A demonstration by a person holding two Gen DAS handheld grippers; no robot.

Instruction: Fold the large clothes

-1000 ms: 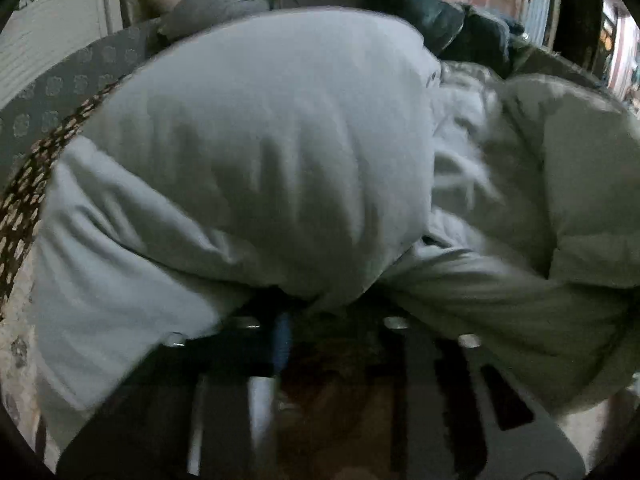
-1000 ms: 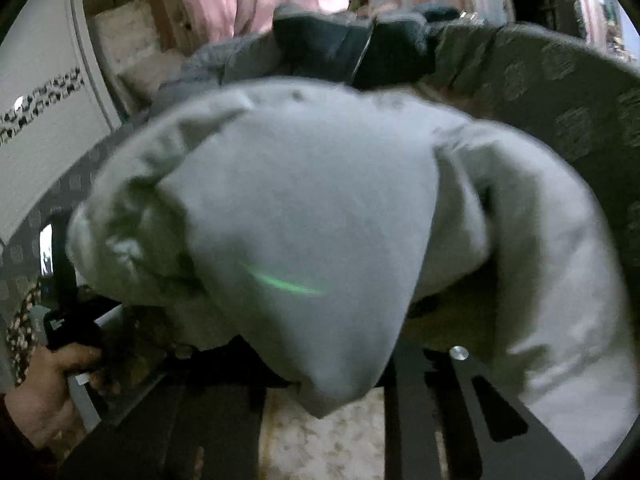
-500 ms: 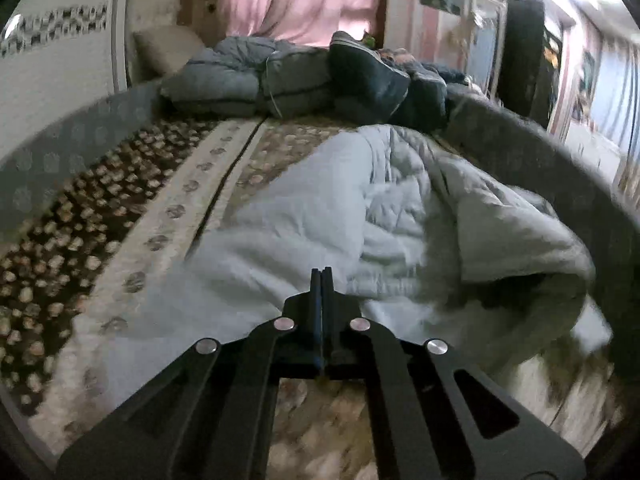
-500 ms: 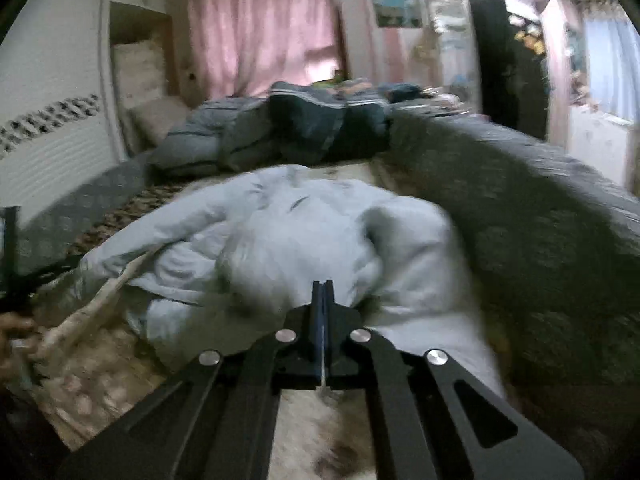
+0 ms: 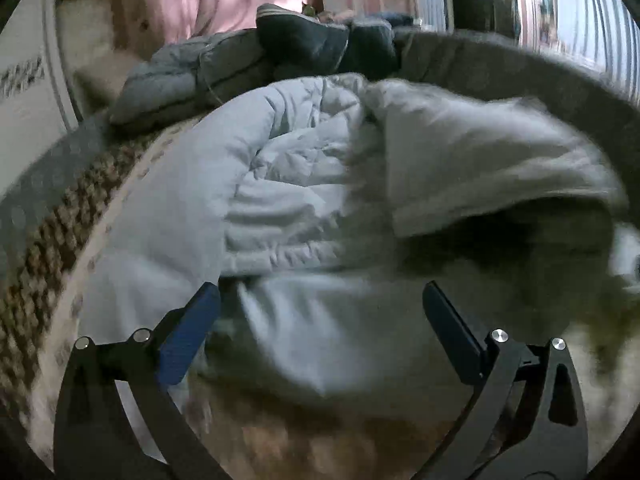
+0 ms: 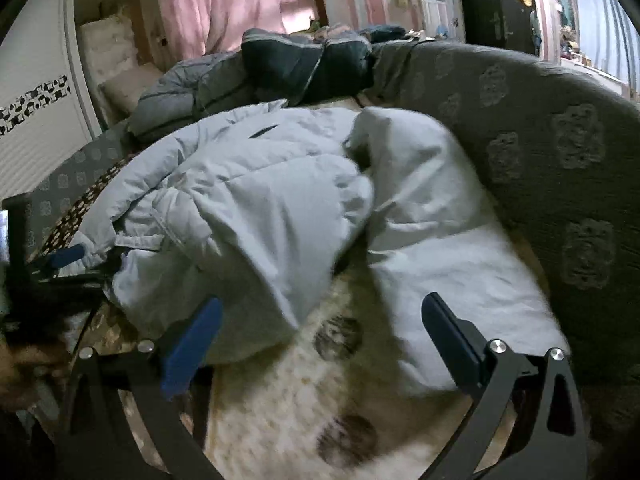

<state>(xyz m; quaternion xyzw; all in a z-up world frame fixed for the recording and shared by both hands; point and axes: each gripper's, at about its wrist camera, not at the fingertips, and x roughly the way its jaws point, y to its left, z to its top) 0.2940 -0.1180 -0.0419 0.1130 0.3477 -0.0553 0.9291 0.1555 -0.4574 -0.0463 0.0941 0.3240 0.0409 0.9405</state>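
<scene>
We see a pale blue-grey padded jacket (image 6: 280, 208) lying crumpled on a patterned sofa seat (image 6: 288, 392), its bulk bunched toward the middle and one long part stretched along the grey patterned sofa back (image 6: 560, 152). In the left wrist view the same jacket (image 5: 256, 200) fills the middle, with a quilted lining showing in the folds; much of its near edge is blurred.

Our left gripper (image 5: 320, 320) has its jaws opening and they stand wide apart, the blue pads (image 5: 188, 332) clear of the fabric, though the jacket's lower edge lies between and beyond them. Our right gripper (image 6: 320, 332) is also opening, wide apart, with the seat and a jacket edge in the gap, nothing pinched. At the left edge of the right wrist view we see the left gripper (image 6: 68, 258) just beside the jacket.

Behind the jacket, a pile of darker grey and navy clothes (image 6: 280, 68) rests at the far end of the sofa, with pink curtains (image 6: 224, 4) beyond.
</scene>
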